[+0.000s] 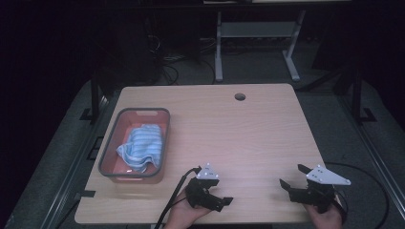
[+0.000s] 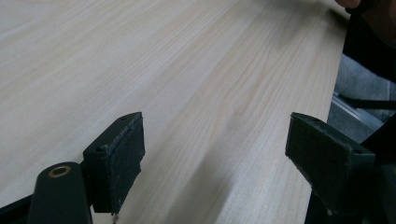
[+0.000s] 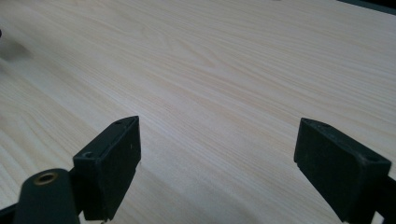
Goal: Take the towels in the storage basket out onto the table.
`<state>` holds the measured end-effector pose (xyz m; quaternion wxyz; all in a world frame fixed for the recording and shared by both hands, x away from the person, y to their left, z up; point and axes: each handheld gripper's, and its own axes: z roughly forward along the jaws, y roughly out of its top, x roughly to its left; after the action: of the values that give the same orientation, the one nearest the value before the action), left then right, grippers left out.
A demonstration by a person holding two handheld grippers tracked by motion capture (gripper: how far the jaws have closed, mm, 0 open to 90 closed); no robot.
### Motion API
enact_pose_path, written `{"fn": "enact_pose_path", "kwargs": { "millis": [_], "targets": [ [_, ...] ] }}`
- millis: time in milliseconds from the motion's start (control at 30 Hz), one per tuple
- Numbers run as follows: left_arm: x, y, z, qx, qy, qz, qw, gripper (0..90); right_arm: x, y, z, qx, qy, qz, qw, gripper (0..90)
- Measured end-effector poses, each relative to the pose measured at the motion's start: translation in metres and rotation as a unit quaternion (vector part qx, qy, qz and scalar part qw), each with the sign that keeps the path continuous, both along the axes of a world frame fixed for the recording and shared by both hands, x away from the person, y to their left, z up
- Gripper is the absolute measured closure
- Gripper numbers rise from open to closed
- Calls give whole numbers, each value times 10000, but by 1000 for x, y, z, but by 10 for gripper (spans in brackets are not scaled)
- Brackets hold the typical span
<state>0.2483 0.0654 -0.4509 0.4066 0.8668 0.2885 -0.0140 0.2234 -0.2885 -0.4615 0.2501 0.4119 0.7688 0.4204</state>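
Wooden table [image 1: 248, 133]: cloth [image 1: 139, 145] in bin [image 1: 111, 149]; both grippers' fingers spread, nothing between.

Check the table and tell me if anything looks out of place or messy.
Nothing stands out. The blue striped cloth lies crumpled inside the grey-rimmed bin, and both the left gripper and right gripper rest open near the table's front edge.

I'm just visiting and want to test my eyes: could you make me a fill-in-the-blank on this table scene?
1. The striped cloth lies inside the ____.
2. Both the left gripper and the right gripper have their jaws ____.
3. The round hole sits near the table's ____ edge.

Missing words: bin; open; far
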Motion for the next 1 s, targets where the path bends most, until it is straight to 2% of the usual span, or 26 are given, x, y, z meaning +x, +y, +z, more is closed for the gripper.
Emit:
{"fn": "enact_pose_path", "kwargs": {
  "millis": [67,133,300,400,500,833,900,1000],
  "targets": [
    [1,-1,1,-17,20,-12,10000,190,0,0,0,-5,1,-1,10000,143],
    [5,-1,7,112,-11,-103,9999,190,0,1,0,-7,17,5,10000,143],
    [19,3,21,129,117,-125,9998,190,-2,4,0,-43,12,12,10000,143],
    [26,5,31,80,109,-140,9998,191,-2,5,1,-33,-5,6,10000,143],
    [33,7,39,124,128,-154,9997,192,-1,5,0,-68,3,23,10000,143],
    [44,14,56,216,50,-186,9996,199,0,6,0,-93,1,51,9999,143],
    [47,16,61,270,23,-157,9995,199,0,7,0,-89,19,60,9999,143],
    [52,20,66,232,41,-94,9997,198,-1,8,0,-99,28,59,9999,143]
  ]
}}
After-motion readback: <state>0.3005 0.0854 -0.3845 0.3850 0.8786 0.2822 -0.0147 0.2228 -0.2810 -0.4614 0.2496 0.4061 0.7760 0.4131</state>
